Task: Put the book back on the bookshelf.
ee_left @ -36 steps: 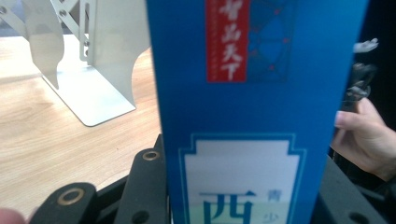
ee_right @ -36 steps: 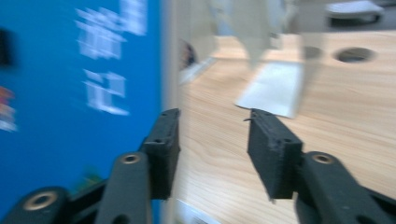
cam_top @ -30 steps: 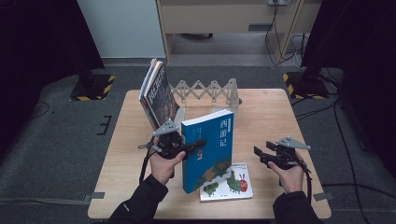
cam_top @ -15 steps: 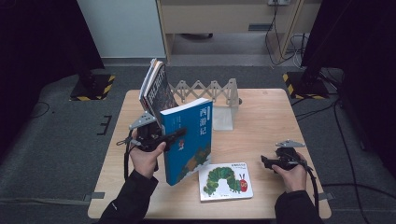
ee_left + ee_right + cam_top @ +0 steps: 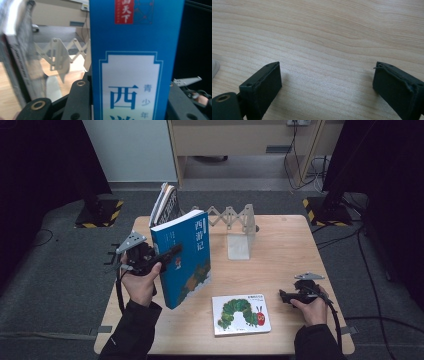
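Left gripper (image 5: 172, 254): clamped on the blue book (image 5: 182, 257), held upright off the table (image 5: 280, 255), just in front of the leaning books (image 5: 166, 205) at the rack (image 5: 227, 215).
Right gripper (image 5: 283, 295): jaws just been opening, now wide, nothing between them; low over bare table beside the picture book (image 5: 241, 314).
Risk: tall book gripped at one edge could pivot or slip.
Risk: swinging it in may knock the leaning books over.

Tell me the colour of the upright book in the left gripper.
Blue cover with a white title panel, clearest in the left gripper view.

Overhead cam; two close gripper-cams, blurry-ish
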A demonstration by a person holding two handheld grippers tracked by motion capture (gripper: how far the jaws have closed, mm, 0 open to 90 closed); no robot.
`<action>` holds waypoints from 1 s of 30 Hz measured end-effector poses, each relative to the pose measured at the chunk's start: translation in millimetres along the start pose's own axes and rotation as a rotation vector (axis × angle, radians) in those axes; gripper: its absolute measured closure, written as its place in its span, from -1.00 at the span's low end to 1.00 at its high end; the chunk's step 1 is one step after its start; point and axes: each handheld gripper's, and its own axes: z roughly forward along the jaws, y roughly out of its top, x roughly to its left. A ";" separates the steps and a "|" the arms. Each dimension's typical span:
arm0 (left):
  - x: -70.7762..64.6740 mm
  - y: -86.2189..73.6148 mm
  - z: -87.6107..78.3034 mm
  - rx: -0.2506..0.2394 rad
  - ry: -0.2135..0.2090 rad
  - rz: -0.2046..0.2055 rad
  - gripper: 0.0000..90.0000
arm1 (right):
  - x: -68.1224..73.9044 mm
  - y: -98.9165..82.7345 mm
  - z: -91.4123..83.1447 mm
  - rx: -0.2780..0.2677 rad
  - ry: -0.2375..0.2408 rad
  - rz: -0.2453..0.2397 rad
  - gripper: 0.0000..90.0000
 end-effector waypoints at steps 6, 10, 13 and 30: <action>3.3 10.7 -4.0 -0.007 0.030 0.009 0.37 | -0.3 -2.2 1.7 -0.025 -0.007 0.004 -0.88; 5.7 19.2 -3.4 0.002 0.056 0.011 0.37 | -0.1 -2.8 3.3 -0.037 -0.010 0.005 -0.92; 5.9 24.3 -2.8 -0.006 0.073 0.018 0.37 | 0.2 -3.9 4.9 -0.053 -0.014 0.009 -0.96; 2.2 49.4 30.0 -0.053 0.127 0.008 0.37 | 0.2 -4.0 5.0 -0.053 -0.015 0.010 -0.97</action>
